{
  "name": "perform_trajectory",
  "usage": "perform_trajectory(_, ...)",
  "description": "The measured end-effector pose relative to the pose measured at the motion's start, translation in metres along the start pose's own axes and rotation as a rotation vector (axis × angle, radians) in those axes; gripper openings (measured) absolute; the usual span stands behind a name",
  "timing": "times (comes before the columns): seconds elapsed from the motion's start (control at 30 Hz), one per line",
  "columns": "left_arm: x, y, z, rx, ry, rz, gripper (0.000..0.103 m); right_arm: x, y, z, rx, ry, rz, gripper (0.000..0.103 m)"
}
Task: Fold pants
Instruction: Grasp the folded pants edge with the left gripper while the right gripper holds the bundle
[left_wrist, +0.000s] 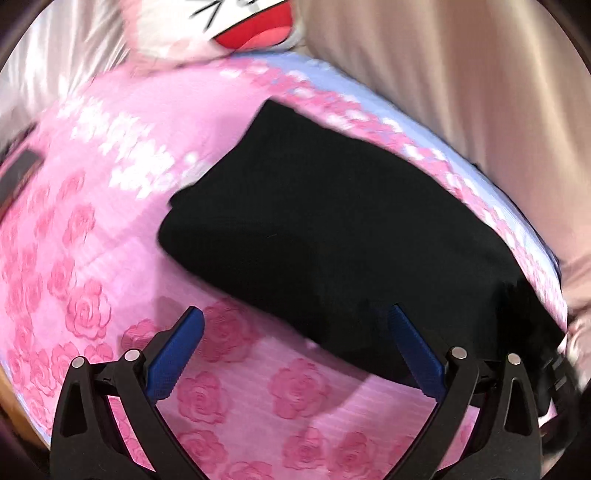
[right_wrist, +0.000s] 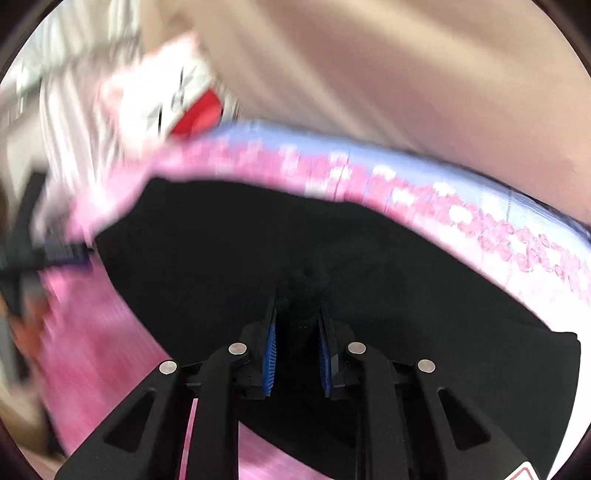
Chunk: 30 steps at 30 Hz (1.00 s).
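1. Nearest the lens in the right wrist view, the right gripper (right_wrist: 297, 314) has its jaws drawn close, with a bunch of black cloth pinched up between the blue pads (right_wrist: 269, 350); it looks clamped on the pants (right_wrist: 221, 240).
2. The left gripper (left_wrist: 295, 321) stands with its jaws wide apart and holds nothing. One finger is over the pink rose cover (left_wrist: 92, 258), the other over the near edge of the pants (left_wrist: 314, 221).
3. The pants lie on the cover, already doubled into a thick dark slab that runs toward the bed's far side.
4. Handling, as I judge it: soft, limp, light, not fragile. A pinch mid-panel only lifts a peak, so hold at an edge or corner through all layers, and use both tools to keep the fold square.
5. The left view shows the slab's whole outline and its folded end; the right view, blurred, shows only the pinch itself. Both catch a plush toy (left_wrist: 251, 26) by the curtain (left_wrist: 461, 92).
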<state>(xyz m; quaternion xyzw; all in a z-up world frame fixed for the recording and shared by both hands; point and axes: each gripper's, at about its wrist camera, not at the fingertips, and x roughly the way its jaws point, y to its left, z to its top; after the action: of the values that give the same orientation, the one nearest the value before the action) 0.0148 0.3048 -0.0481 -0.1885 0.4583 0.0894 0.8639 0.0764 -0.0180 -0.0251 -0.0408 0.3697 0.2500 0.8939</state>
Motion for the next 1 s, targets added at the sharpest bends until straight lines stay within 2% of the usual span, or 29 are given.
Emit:
perform_trajectory(0.07,-0.004,-0.012,0.001,0.05,-0.037,0.01,0.098,0.002,0.0,0.008,0.009,-0.003,0.036,0.019)
perform_trajectory(0.13,0.001,-0.02,0.004,0.055,-0.028,-0.003,0.098,0.032,0.001,0.0,-0.001,0.074,0.031,0.021)
perform_trajectory(0.17,0.005,-0.019,0.007,0.045,-0.012,-0.013,0.098,0.053,0.002,-0.01,-0.01,0.129,0.03,0.025)
perform_trajectory(0.2,0.009,-0.015,0.009,0.026,0.007,-0.023,0.098,0.053,0.004,-0.015,-0.017,0.091,0.03,0.03)
perform_trajectory(0.27,0.009,-0.004,0.012,-0.019,0.016,-0.026,0.098,0.042,0.008,-0.011,-0.008,0.084,0.057,0.042)
perform_trajectory(0.33,0.007,0.006,0.013,-0.047,0.007,-0.026,0.098,0.018,-0.003,-0.007,0.055,0.042,0.141,0.042)
perform_trajectory(0.37,0.003,0.009,0.014,-0.058,-0.003,-0.034,0.098,0.009,-0.012,-0.006,0.075,0.026,0.148,0.042)
perform_trajectory(0.47,-0.004,-0.009,0.025,-0.046,-0.017,-0.093,0.098,-0.025,-0.052,-0.007,0.164,-0.034,0.083,0.04)
perform_trajectory(0.53,0.0,-0.041,0.035,0.027,-0.003,-0.147,0.098,-0.035,-0.078,-0.008,0.206,-0.041,0.012,0.039)
perform_trajectory(0.6,0.026,-0.088,0.045,0.126,0.074,-0.232,0.098,-0.042,-0.109,-0.016,0.293,-0.047,-0.038,0.039)
perform_trajectory(0.67,0.073,-0.115,0.052,0.158,0.203,-0.203,0.097,-0.041,-0.13,-0.026,0.358,-0.023,-0.045,0.039)
perform_trajectory(0.7,0.093,-0.124,0.054,0.18,0.203,-0.133,0.097,-0.04,-0.14,-0.034,0.375,-0.017,-0.058,0.039)
perform_trajectory(0.73,0.09,-0.135,0.055,0.25,0.097,-0.042,0.097,-0.039,-0.145,-0.039,0.381,-0.009,-0.078,0.039)
perform_trajectory(0.8,0.096,-0.144,0.062,0.303,0.0,0.126,0.096,-0.035,-0.168,-0.06,0.406,0.048,-0.183,0.031)
perform_trajectory(0.83,0.102,-0.139,0.069,0.271,-0.006,0.14,0.096,-0.036,-0.178,-0.07,0.43,0.045,-0.18,0.025)
perform_trajectory(0.87,0.105,-0.13,0.074,0.228,0.018,0.136,0.095,-0.041,-0.184,-0.076,0.454,0.029,-0.155,0.026)
perform_trajectory(0.93,0.089,-0.101,0.08,0.113,0.037,0.012,0.095,-0.05,-0.188,-0.076,0.493,-0.001,-0.118,0.031)
perform_trajectory(1.0,0.06,-0.073,0.076,0.031,0.003,-0.01,0.095,-0.054,-0.183,-0.072,0.469,-0.033,-0.115,0.036)
